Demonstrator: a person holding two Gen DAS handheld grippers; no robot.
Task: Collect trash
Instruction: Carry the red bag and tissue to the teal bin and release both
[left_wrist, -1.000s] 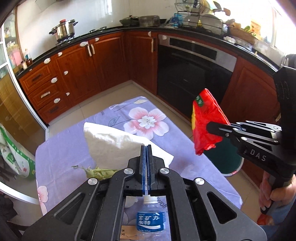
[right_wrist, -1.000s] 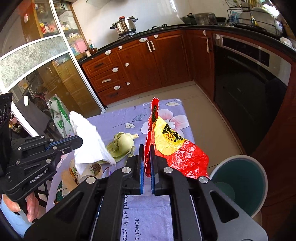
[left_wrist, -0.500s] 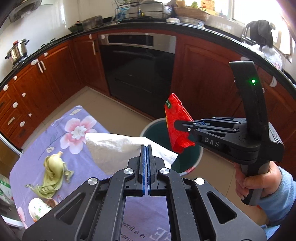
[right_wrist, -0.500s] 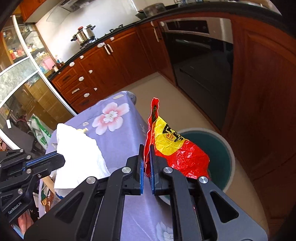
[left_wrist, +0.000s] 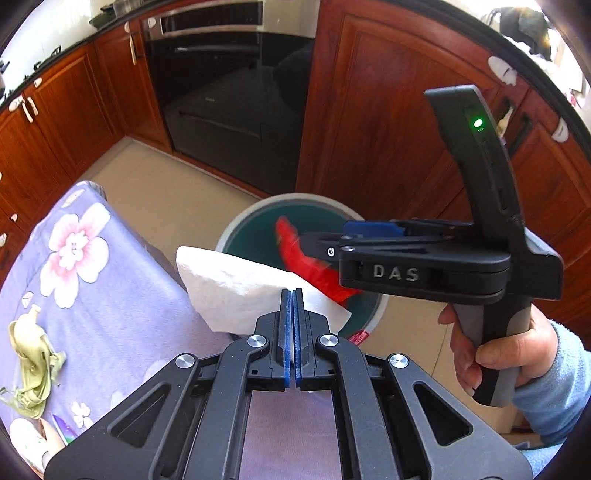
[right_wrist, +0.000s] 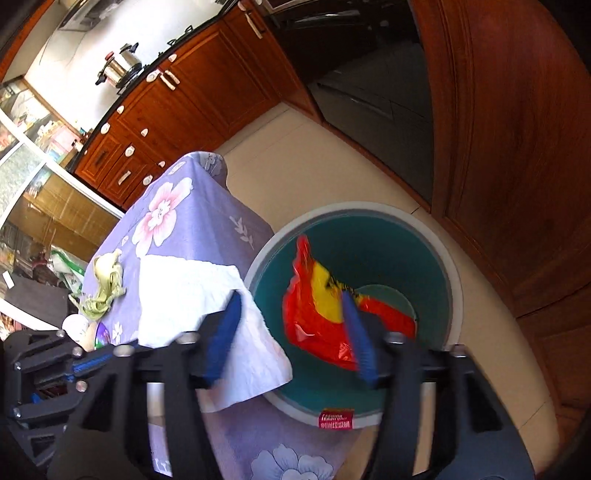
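Right wrist view: we are opening the right hand-held gripper (right_wrist: 291, 336) over the bin (right_wrist: 452, 280), and the red wrapper (right_wrist: 314, 314) is apparently dropping in. Our left hand-held gripper (left_wrist: 293, 332) is pinching the white tissue (left_wrist: 236, 288); a peel (right_wrist: 105, 290) is waiting on the surface (right_wrist: 192, 229).

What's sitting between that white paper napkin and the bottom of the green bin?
The red and yellow wrapper, inside the bin, right of the white napkin. The right wrist view shows it best.

Floral purple tablecloth (right_wrist: 192, 236), dark oven (left_wrist: 229, 103) among red-brown wooden cabinets (left_wrist: 373, 122), steel pot (right_wrist: 120, 66) on the counter.
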